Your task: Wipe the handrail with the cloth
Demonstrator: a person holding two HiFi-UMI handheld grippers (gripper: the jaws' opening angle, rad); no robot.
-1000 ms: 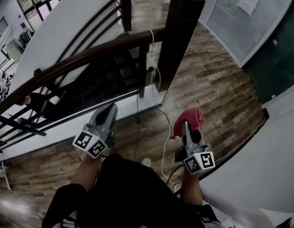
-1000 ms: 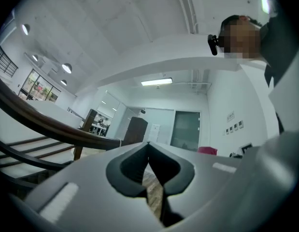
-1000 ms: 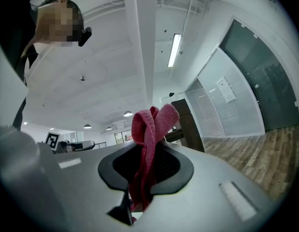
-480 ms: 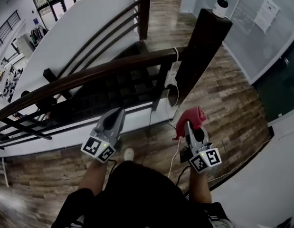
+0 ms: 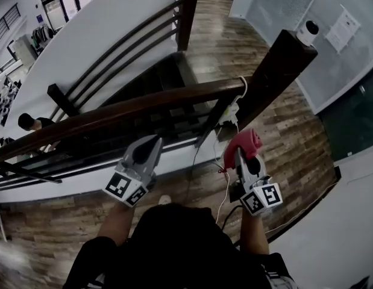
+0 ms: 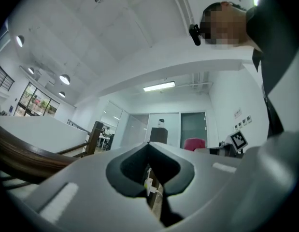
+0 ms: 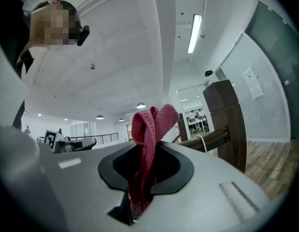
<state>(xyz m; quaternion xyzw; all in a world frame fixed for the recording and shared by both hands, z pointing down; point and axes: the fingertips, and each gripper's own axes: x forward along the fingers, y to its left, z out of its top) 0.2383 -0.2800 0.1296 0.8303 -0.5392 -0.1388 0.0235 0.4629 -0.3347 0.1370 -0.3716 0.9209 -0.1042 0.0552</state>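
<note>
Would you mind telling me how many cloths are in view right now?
1. The red cloth is pinched in the right gripper, not yet on the handrail. The left gripper is shut on nothing. I see no other cloth.

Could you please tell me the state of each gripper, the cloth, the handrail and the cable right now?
Handrail: dark wood, not being wiped.
White cable: draped over the handrail.
Cloth: red, bunched, clear of the handrail.
Left gripper: shut, nothing between its jaws.
Right gripper: shut on the cloth.
</note>
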